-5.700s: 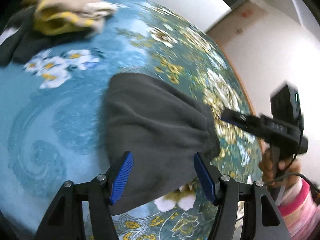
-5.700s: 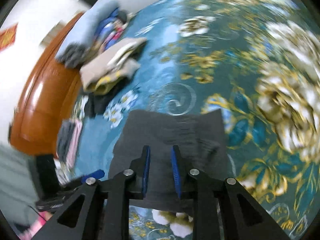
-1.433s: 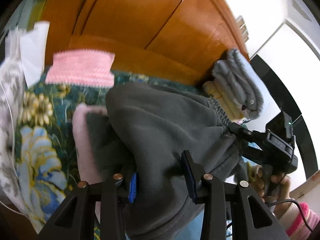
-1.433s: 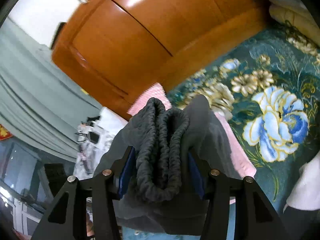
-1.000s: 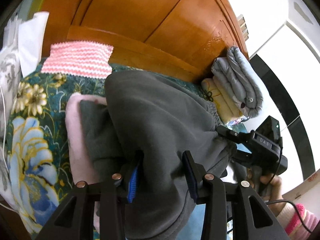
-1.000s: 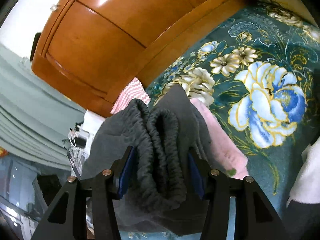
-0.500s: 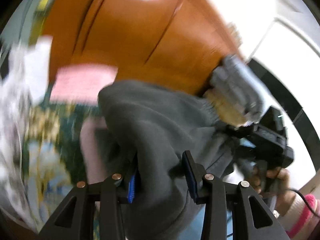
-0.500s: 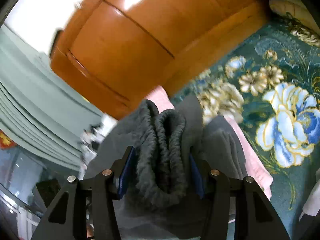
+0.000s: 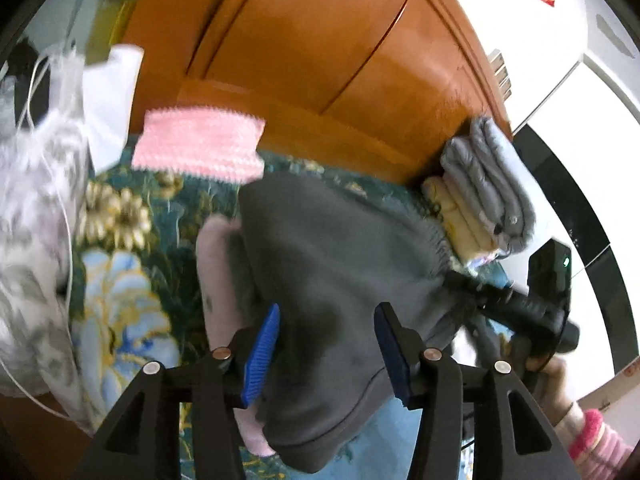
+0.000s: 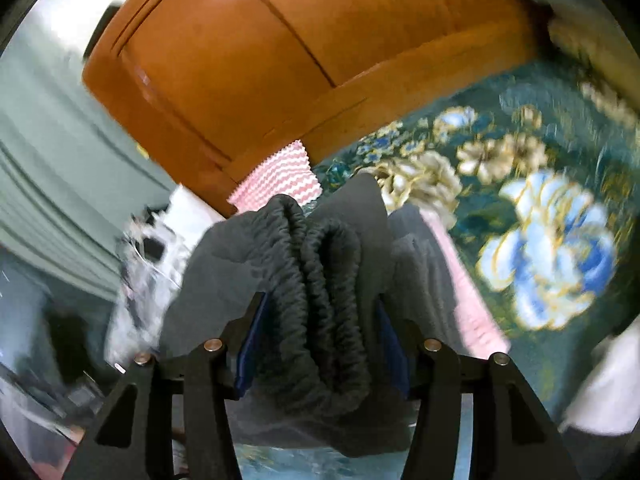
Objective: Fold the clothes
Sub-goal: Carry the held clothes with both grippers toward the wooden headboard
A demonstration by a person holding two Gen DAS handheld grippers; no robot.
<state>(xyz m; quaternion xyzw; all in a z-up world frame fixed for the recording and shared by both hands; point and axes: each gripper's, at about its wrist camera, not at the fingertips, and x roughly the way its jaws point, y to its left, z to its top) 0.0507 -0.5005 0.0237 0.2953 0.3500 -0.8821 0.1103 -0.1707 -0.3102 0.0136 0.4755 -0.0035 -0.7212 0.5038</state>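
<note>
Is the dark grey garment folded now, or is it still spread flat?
Folded: the dark grey garment is doubled, its elastic waistband bunched in two layers between the right gripper.

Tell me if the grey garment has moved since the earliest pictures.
Yes. The grey garment went from the open middle of the bedspread to beside the wooden headboard, onto a pink garment.

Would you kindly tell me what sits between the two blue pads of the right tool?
In the right wrist view, the bunched elastic waistband of the dark grey trousers fills the right tool.
</note>
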